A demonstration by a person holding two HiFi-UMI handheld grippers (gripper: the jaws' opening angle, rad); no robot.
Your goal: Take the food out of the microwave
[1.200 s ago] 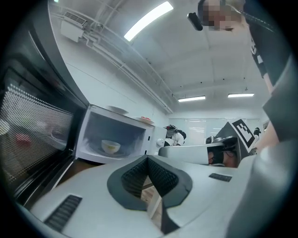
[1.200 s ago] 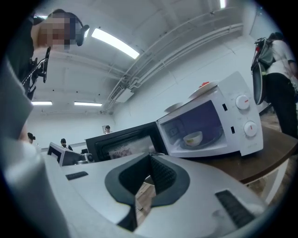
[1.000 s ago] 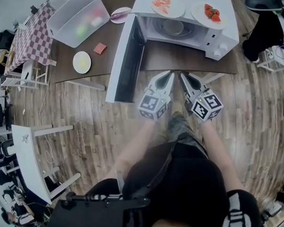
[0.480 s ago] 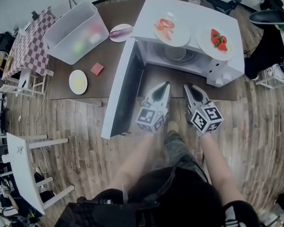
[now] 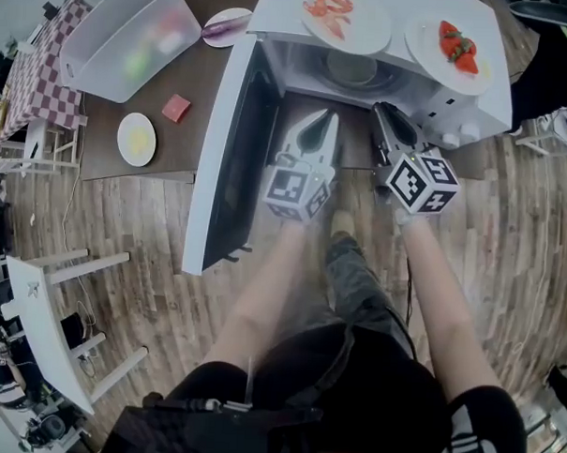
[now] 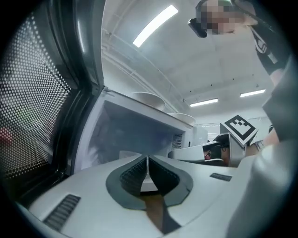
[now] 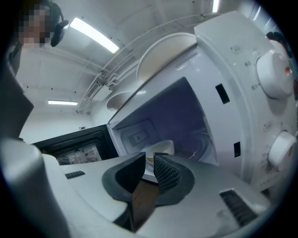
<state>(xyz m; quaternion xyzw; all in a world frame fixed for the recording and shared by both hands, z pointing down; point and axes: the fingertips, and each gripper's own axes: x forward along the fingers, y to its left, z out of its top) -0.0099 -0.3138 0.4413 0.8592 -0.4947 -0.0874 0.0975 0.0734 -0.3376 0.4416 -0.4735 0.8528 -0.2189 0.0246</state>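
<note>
No legible wording at the open microwave (image 5: 274, 19)

We can read no word or number anywhere; the left marker cube (image 5: 294, 193) and the right marker cube (image 5: 419, 183) carry black-and-white square code patterns, not letters; small grey print beside the dials (image 7: 274, 74) on the microwave's front is too fine for us to make out; a white mark on the person's dark sleeve (image 5: 489, 413) is equally unreadable.

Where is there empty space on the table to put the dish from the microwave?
Bare table lies between the yellow plate and the open door. The microwave top is crowded: one plate, another plate.
</note>
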